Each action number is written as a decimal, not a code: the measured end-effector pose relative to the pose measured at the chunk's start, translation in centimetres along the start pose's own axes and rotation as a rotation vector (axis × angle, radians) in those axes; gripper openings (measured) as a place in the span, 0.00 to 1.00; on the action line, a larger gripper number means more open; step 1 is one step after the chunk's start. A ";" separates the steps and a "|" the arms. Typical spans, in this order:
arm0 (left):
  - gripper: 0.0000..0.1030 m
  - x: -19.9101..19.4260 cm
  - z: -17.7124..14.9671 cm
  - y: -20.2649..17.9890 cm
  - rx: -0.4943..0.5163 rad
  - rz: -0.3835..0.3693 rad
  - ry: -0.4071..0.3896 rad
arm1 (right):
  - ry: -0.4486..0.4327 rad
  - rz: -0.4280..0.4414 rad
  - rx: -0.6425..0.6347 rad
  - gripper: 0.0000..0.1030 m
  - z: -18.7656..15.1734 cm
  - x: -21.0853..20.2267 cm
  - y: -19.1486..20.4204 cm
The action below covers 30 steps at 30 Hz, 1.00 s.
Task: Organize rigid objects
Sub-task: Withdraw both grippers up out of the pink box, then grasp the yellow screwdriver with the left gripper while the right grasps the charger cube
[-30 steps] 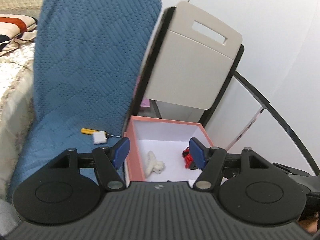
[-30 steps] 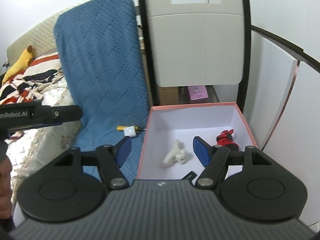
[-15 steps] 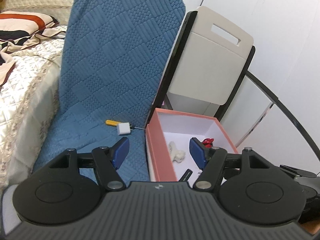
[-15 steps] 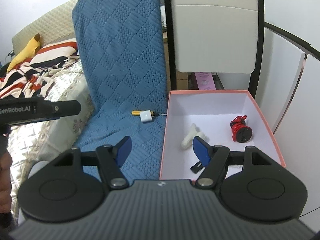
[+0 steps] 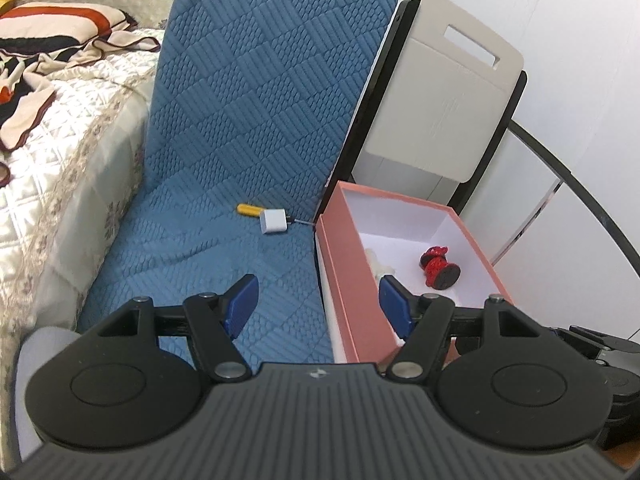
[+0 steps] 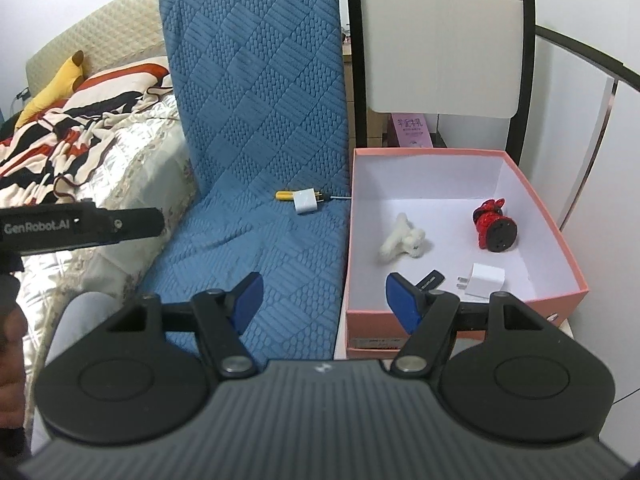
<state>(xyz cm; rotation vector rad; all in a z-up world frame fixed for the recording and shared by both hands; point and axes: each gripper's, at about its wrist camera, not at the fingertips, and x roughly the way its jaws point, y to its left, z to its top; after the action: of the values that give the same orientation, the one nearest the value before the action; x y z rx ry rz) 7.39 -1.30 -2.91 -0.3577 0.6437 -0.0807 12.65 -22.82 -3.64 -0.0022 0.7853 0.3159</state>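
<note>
On your left lies a bed with a striped blanket and a yellow plush. Beside it a blue mat covers the seat and runs up the back, and a grey chair back stands by white walls.

On the mat, the yellow screwdriver lies crosswise, handle left, thin tip touching or nearly touching the box wall. A white adapter rests against its shaft.

To the right, the pink box holds a white fuzzy toy, a black stick, a white charger and a red figure tipped on its side.

Your left gripper and right gripper both have their jaws spread, holding nothing.

Since a second ago both cameras have pulled back and up, so more of the mat and box floor shows.
</note>
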 end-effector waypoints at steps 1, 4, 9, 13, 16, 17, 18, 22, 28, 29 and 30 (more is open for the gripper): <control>0.70 0.1 -0.2 0.2 -0.002 0.000 0.002 | 0.001 -0.001 0.000 0.68 -0.1 0.1 0.1; 0.70 0.8 -0.6 0.6 -0.002 0.005 0.009 | 0.009 0.006 0.004 0.68 -0.2 0.8 0.3; 0.70 3.0 -0.5 2.2 -0.010 0.018 0.026 | 0.016 0.024 0.032 0.86 -0.3 2.6 0.5; 0.70 5.7 -0.1 3.9 -0.006 0.038 0.051 | 0.033 0.042 0.025 0.90 0.0 4.5 0.9; 0.70 7.9 0.3 5.4 -0.023 0.047 0.054 | 0.032 0.050 0.024 0.90 0.1 6.1 1.0; 0.70 8.7 0.4 5.9 -0.028 0.048 0.051 | 0.032 0.046 0.026 0.90 0.1 6.7 1.1; 0.70 9.6 0.5 6.5 -0.032 0.050 0.050 | 0.035 0.042 0.029 0.90 0.0 7.4 1.1; 0.70 12.9 0.7 8.2 -0.034 0.049 0.041 | 0.062 0.031 0.028 0.90 -0.3 10.1 1.6; 0.70 19.1 1.1 11.2 -0.071 0.041 0.044 | 0.063 0.025 0.003 0.90 0.0 13.9 2.3; 0.70 20.1 1.3 11.6 -0.071 0.040 0.048 | 0.052 0.028 -0.001 0.90 0.2 14.4 2.5; 0.70 20.9 1.5 12.0 -0.071 0.042 0.054 | 0.041 0.029 -0.009 0.90 0.3 14.9 2.7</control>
<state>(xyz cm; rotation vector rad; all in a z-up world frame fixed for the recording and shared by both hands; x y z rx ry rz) 24.53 6.57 -17.98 -0.4116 0.7085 -0.0279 21.98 -16.02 -13.43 -0.0059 0.8255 0.3475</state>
